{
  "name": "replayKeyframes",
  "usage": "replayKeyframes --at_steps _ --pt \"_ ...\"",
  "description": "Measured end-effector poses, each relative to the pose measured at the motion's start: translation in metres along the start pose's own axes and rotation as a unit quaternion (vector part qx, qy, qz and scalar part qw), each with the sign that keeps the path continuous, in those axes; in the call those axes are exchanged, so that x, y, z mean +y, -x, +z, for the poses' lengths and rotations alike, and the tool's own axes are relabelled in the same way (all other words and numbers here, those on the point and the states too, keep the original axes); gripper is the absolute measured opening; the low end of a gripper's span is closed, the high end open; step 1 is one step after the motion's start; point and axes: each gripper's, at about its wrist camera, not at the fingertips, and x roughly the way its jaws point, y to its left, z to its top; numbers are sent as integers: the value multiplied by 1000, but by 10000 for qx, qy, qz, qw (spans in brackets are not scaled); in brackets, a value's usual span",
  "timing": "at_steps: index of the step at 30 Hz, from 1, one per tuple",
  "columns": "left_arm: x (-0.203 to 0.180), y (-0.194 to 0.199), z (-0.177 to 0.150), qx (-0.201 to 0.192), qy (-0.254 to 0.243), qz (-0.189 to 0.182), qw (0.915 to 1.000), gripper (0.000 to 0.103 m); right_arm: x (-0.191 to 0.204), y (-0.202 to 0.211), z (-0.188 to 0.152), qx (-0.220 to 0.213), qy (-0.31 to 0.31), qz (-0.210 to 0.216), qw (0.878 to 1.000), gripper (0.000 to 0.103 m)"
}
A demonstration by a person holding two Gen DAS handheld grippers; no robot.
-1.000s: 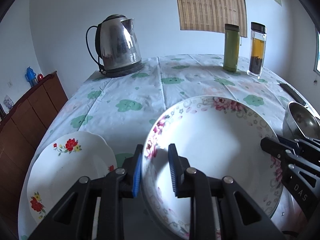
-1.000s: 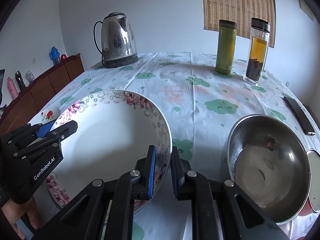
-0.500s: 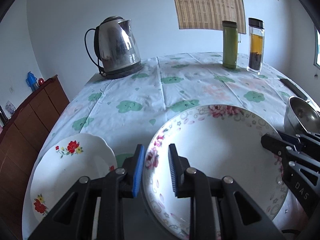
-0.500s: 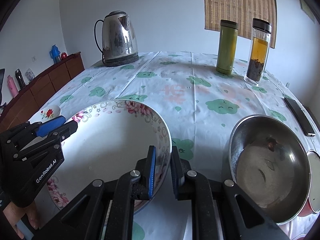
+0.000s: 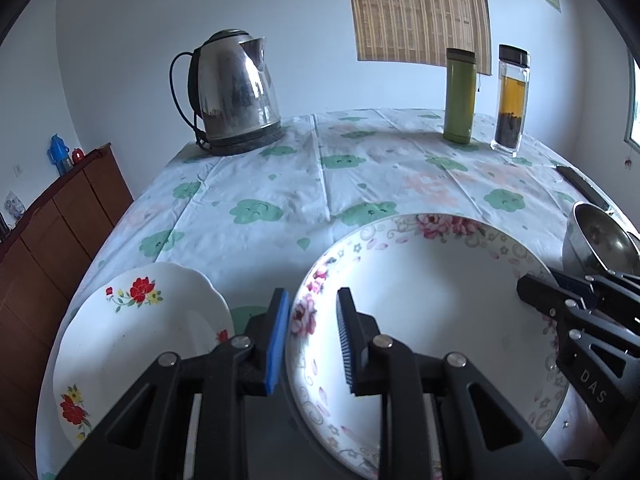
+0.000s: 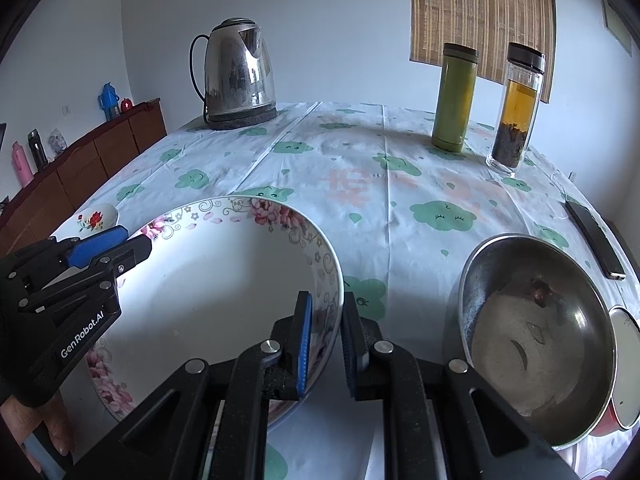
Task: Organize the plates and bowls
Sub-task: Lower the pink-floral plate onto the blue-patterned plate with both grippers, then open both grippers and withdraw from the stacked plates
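Two hand-held grippers, left (image 5: 312,340) and right (image 6: 324,344), clamp opposite rims of the floral bowl (image 6: 224,280)

Bottom edge chops off the near rim of the floral bowl (image 5: 432,304) behind the gripper bodies, the red-lidded thing (image 6: 622,364) beside the steel bowl (image 6: 536,336) is half out of frame, can't tell what it is.

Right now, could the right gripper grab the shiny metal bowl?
Probably not yet. The right gripper is shut on the flowery bowl's rim, and the left gripper pinches the opposite rim. The metal bowl sits just to its right with nothing between, but the flowery bowl must go down first.
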Motion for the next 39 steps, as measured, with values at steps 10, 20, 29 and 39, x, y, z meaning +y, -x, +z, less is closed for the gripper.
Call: replayKeyframes --at_steps 10,20,29,39 --pt "3 1 0 -12 91 -96 9999 22 1 0 0 1 25 -27 10000 15" --pt "6 3 0 -88 170 -151 9997 22 4 1 0 9 109 -99 9999 16" --pt "13 5 -1 -127 326 -237 9991 22 7 1 0 20 207 -207 9996 16" --pt "19 7 -2 -151 491 -316 9982 22 10 3 0 -35 256 -265 9993 16"
